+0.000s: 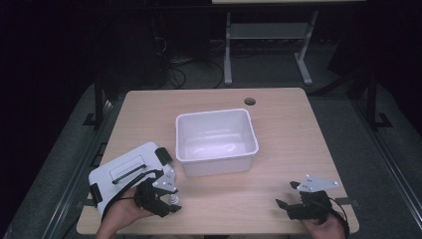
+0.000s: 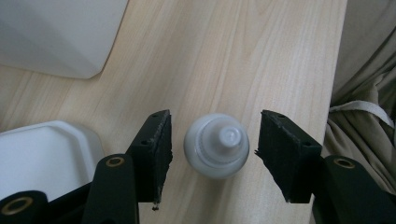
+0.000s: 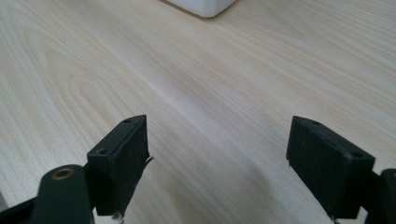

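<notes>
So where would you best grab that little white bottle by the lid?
Probably by its round body, from straight above. The bottle stands upright on the table, its narrow cap pointing up, so the wider body below gives the pads more to press on. The left gripper already straddles it, one jaw on each side, gaps showing, not yet touching.

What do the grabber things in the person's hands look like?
Both are black. The left gripper and right gripper each have two flat, blocky black jaws with ridged pads and brass-coloured rivets. A grey three-cornered plate with small dots sits on top, and a black cable trails behind.
</notes>
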{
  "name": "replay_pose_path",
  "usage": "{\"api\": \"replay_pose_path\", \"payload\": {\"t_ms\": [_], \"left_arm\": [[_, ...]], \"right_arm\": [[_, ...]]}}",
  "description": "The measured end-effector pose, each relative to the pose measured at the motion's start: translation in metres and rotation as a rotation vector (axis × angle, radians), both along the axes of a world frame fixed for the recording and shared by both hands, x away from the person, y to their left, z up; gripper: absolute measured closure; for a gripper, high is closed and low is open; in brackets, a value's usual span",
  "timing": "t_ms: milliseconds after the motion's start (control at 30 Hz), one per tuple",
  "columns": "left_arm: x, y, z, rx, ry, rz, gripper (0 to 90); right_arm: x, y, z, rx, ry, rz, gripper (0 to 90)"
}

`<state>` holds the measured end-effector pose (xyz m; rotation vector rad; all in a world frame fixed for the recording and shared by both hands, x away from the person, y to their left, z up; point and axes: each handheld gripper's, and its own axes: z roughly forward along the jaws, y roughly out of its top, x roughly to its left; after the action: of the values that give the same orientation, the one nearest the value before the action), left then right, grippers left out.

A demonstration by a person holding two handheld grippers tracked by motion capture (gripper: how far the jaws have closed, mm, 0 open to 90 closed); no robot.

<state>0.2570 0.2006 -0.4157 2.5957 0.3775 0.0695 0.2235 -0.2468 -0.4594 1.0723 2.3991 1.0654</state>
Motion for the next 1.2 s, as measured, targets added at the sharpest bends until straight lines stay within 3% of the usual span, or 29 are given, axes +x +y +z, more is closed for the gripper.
{"api": "replay_pose_path", "payload": {"t_ms": [267, 700, 1200], "left_arm": [[0.0021, -0.0003, -0.0039, 0.011, 0.011, 0.01, 44.3], [0.0014, -0.0023, -0.0062, 0.027, 0.007, -0.011, 58.3], [0.0, -0.0012, -0.0034, 0.025, 0.004, -0.024, 59.5]], "right_arm": [[-0.0003, -0.0004, 0.0004, -0.003, 0.0, 0.001, 20.4], [-0.0007, -0.0012, 0.0013, -0.002, -0.008, 0.002, 20.4], [-0.0007, -0.0011, 0.0013, -0.005, -0.005, 0.003, 20.5]]}}
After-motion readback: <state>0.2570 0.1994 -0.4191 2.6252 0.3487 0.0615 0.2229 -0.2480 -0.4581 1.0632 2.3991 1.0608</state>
